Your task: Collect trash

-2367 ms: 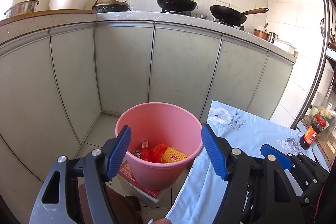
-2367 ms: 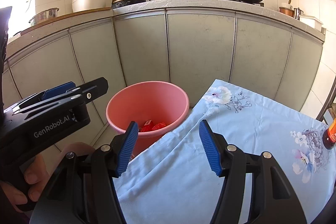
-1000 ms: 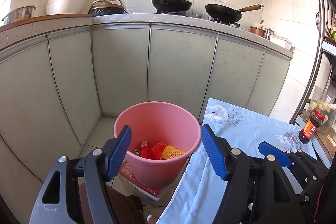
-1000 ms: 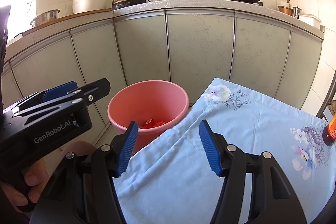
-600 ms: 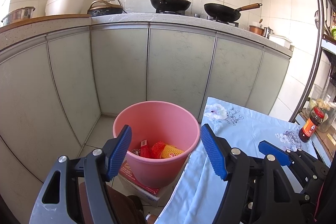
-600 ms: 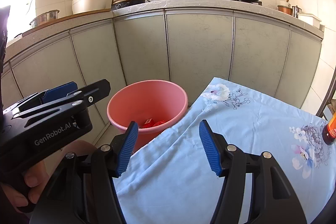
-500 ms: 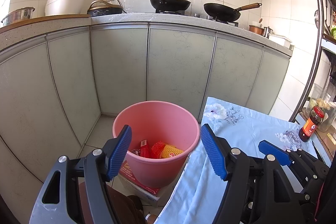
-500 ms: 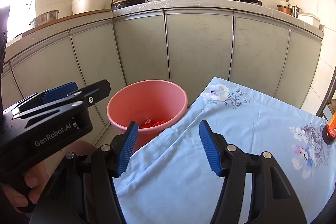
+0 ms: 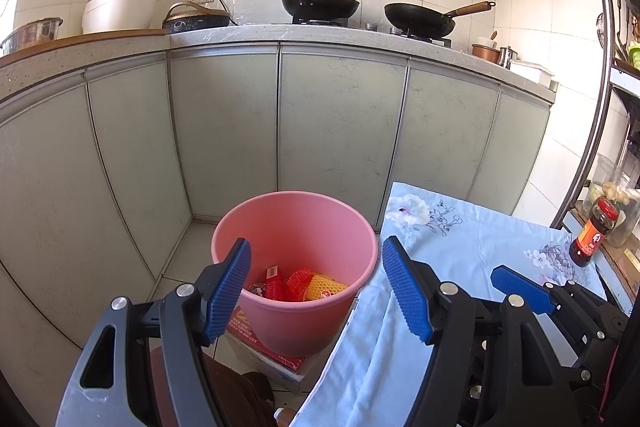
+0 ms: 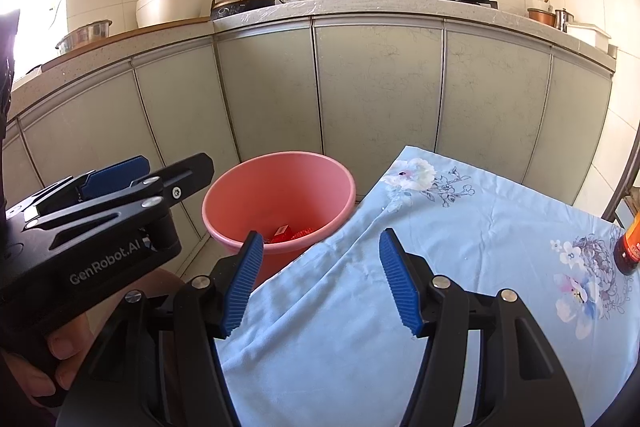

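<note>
Beyond both grippers' empty, parted jaws, pink bucket (image 9: 295,227) holding trash (image 9: 298,283), well clear of them

A home kitchen: tiled walls, woks (image 9: 319,2) on a gas stove, grey cabinet doors (image 9: 336,131) under a stone counter (image 10: 360,7).

One pink bucket (image 9: 295,223) was seen on the floor. Three bits of trash could be counted inside it: a red wrapper (image 9: 274,281), a red net (image 9: 298,279) and a yellow net (image 9: 322,285). Two black pans (image 9: 319,4) were seen on the stove. One blue flowered cloth (image 10: 460,251) was spread out. One sauce bottle (image 9: 593,231) was counted. Two grippers were seen, the left gripper (image 9: 316,287) and the right gripper (image 10: 320,279).
</note>
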